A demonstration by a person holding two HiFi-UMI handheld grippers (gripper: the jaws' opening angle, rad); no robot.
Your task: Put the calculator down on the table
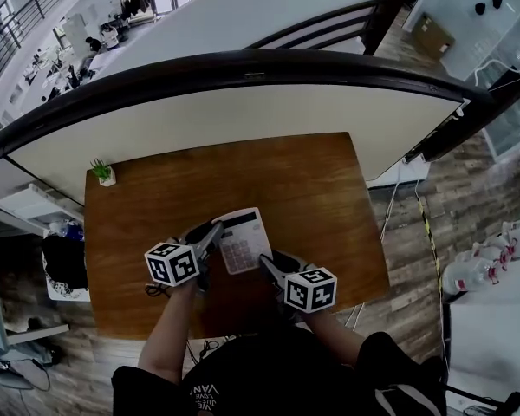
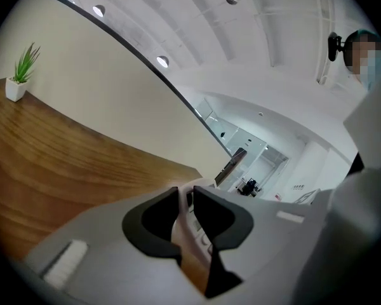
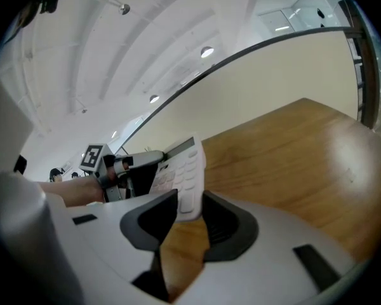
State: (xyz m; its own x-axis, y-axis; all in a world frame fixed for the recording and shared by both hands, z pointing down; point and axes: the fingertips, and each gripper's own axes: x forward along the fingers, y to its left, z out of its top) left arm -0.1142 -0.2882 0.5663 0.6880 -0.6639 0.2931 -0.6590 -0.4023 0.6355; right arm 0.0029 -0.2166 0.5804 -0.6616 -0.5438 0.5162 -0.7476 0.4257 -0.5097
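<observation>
Now, my left fingers (image 2: 153, 224) and right fingers (image 3: 146, 224) each pinch an edge of the calculator (image 1: 241, 241), tilted over the tabletop (image 1: 303, 189): the lowering step, I reckon, and next it needs laying flat, then release.

The table (image 1: 312, 189) is mostly bare wood. Its right half is open, and so is the wide strip along its top edge. A hand can pass there. A small plant (image 1: 103, 172) stands in the table's upper left corner, close to the edge. The wood from the plant down the left side is open too.

Behind the table, across the top of the frame, a curved wall (image 1: 243, 115) with a dark rail (image 1: 243, 63) shuts the way.

In the low middle, the calculator (image 1: 240, 241) fills the spot. The left gripper (image 1: 215, 229) pinches its left edge and the right gripper (image 1: 265, 262) pinches its lower right corner. The arms (image 1: 169, 332) block the table's bottom edge.
</observation>
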